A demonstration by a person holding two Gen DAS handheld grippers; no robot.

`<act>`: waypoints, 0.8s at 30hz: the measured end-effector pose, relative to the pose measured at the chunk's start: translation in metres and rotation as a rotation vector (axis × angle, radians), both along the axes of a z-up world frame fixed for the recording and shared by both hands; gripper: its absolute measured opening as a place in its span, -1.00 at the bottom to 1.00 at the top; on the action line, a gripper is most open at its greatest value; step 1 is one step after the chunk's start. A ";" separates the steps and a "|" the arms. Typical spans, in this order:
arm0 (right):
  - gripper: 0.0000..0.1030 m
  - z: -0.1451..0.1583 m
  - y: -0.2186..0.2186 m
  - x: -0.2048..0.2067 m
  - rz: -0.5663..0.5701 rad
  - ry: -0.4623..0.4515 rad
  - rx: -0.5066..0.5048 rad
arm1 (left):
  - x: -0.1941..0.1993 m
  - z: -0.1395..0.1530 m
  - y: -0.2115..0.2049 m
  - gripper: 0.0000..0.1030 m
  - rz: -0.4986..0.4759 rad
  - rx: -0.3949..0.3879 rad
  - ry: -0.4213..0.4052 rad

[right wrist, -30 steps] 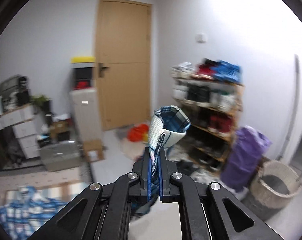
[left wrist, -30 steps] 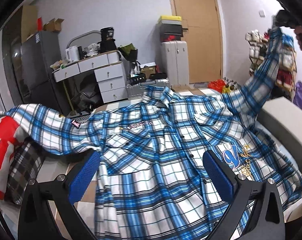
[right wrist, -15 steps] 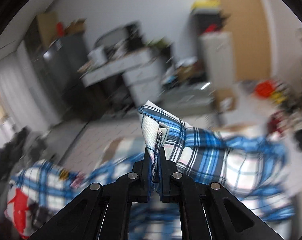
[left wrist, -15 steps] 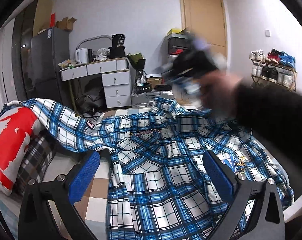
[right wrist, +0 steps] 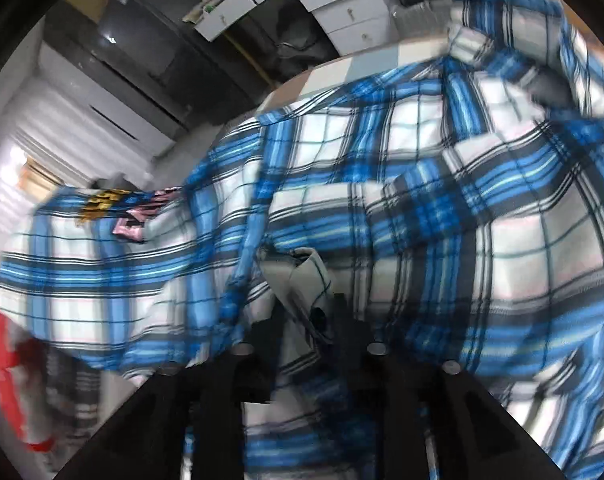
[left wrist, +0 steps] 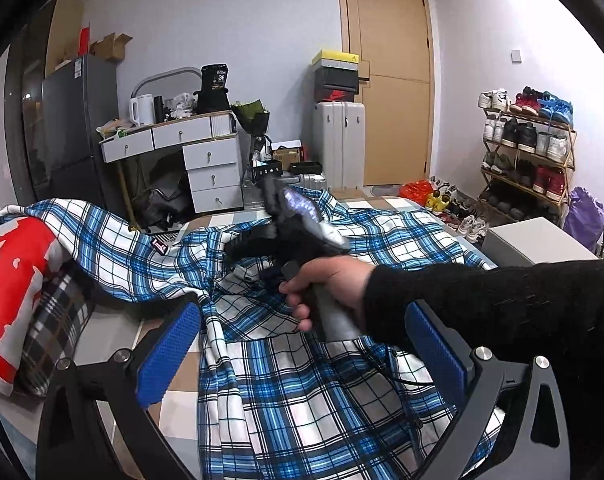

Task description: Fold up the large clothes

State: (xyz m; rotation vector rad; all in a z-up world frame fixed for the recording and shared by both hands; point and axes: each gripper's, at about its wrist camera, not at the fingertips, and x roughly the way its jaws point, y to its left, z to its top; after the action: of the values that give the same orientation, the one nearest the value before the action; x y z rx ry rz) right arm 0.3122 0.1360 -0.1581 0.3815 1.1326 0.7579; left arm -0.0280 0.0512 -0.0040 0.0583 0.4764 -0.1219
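A large blue and white plaid shirt [left wrist: 302, 400] lies spread front-up on a bed with a checked sheet [left wrist: 170, 404]. My left gripper [left wrist: 302, 312] hovers open above the shirt's lower half, with nothing between its blue pads [left wrist: 170, 344]. A hand in a black sleeve [left wrist: 330, 284] holds my right gripper [left wrist: 238, 246] low over the shirt's chest. In the right wrist view, the right gripper [right wrist: 306, 316] has its jaws opening. The sleeve cuff [right wrist: 306, 276] lies loose between them, on the plaid shirt [right wrist: 422, 200].
A red and white pillow [left wrist: 10, 280] and a checked cushion [left wrist: 58, 320] sit at the bed's left edge. Beyond the bed are a drawer desk [left wrist: 206, 160], a grey suitcase [left wrist: 338, 140], a shoe rack [left wrist: 526, 152] and a white box [left wrist: 530, 244].
My right gripper swung down from high on the right, carrying the sleeve cuff across to the shirt's chest, and its jaws have parted. The left gripper stayed nearly still and open.
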 end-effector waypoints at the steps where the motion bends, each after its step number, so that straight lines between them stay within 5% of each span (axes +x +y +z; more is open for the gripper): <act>1: 0.76 0.004 -0.003 -0.004 0.016 0.007 0.026 | -0.001 0.000 0.000 0.95 -0.001 -0.003 0.001; 4: 0.77 0.034 -0.025 -0.020 0.057 -0.088 0.070 | -0.001 -0.003 -0.004 0.95 -0.004 0.001 0.008; 8: 0.81 0.055 -0.091 -0.003 -0.072 -0.102 0.070 | -0.004 -0.007 -0.012 0.95 -0.020 0.031 0.010; 15: 0.84 0.019 -0.235 0.020 -0.365 0.075 -0.093 | -0.001 -0.007 -0.016 0.95 -0.013 0.060 -0.007; 20: 0.78 0.003 -0.282 0.021 -0.366 0.111 -0.150 | 0.007 -0.013 -0.014 0.95 0.017 0.069 0.012; 24: 0.76 0.002 -0.267 0.006 -0.291 0.087 -0.373 | 0.013 -0.015 -0.011 0.95 0.039 0.081 0.018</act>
State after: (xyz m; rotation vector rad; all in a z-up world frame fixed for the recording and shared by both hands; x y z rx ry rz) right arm 0.3183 -0.1306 -0.1556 0.2575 1.2383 0.2679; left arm -0.0146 0.0403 -0.0191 0.1272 0.4998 -0.0650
